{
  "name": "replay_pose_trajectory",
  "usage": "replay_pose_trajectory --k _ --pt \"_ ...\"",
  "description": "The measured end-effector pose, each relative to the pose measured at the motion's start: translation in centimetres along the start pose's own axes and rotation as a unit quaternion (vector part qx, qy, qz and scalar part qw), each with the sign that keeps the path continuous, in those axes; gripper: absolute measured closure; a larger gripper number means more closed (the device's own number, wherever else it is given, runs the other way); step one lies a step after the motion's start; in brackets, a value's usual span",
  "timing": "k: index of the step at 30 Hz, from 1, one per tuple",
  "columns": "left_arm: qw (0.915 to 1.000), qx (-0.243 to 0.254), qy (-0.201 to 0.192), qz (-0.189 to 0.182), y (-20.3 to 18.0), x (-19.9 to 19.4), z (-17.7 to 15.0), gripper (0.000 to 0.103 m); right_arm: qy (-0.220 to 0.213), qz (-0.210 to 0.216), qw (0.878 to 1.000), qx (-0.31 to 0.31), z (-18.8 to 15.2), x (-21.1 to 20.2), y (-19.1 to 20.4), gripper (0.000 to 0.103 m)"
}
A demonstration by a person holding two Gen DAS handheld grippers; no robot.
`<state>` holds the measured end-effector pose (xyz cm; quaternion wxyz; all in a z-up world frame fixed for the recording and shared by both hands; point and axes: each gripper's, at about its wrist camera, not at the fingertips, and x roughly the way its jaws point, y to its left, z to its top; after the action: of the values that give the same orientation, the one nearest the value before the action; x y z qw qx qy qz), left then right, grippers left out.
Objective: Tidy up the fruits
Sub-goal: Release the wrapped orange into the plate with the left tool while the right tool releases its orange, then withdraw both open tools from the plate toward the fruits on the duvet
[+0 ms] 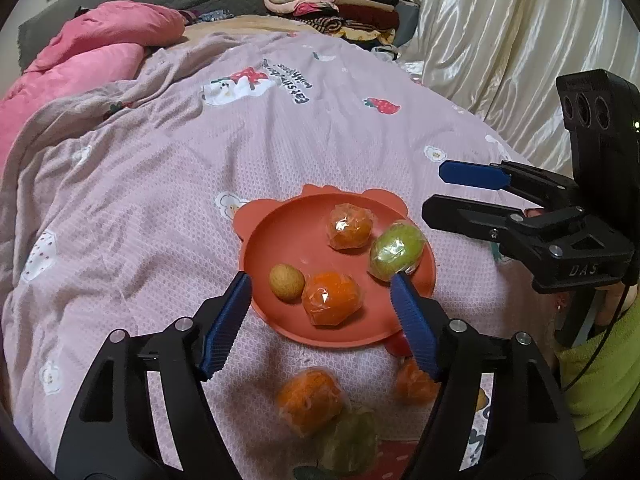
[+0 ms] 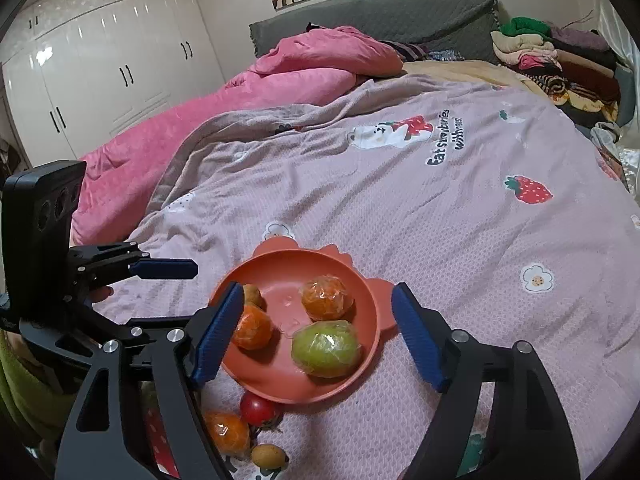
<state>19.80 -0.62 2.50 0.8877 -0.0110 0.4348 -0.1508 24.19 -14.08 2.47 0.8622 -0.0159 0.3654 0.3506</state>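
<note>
An orange-red plate [image 1: 280, 236] [image 2: 276, 268] lies on the bed quilt. It holds two wrapped oranges [image 1: 350, 227] [image 1: 331, 298], a wrapped green fruit [image 1: 396, 251] [image 2: 326, 348] and a small brown fruit [image 1: 286, 282]. My left gripper [image 1: 322, 298] is open and empty just above the plate's near edge. My right gripper [image 2: 318, 312] is open and empty above the plate; it shows at the right of the left wrist view [image 1: 448, 192]. On the quilt before the plate lie wrapped oranges [image 1: 310, 400] [image 2: 226, 432], a green fruit [image 1: 352, 440], a red fruit [image 2: 258, 408] and a small yellow fruit [image 2: 268, 456].
A pink duvet [image 2: 240, 92] lies heaped at the far left of the bed. Folded clothes [image 2: 560, 64] are stacked at the far right corner. A cream curtain [image 1: 500, 40] hangs along the right side. White wardrobes [image 2: 100, 60] stand beyond the bed.
</note>
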Motion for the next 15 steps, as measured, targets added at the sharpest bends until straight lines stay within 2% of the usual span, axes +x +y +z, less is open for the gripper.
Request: replay_pose_trajectory --k 15 --pt "0.9994 -0.016 -0.023 0.021 1.0 -1.9 0.3 0.014 -0.012 -0.004 1.000 0.000 -0.2 -1.3 0.5 0.018"
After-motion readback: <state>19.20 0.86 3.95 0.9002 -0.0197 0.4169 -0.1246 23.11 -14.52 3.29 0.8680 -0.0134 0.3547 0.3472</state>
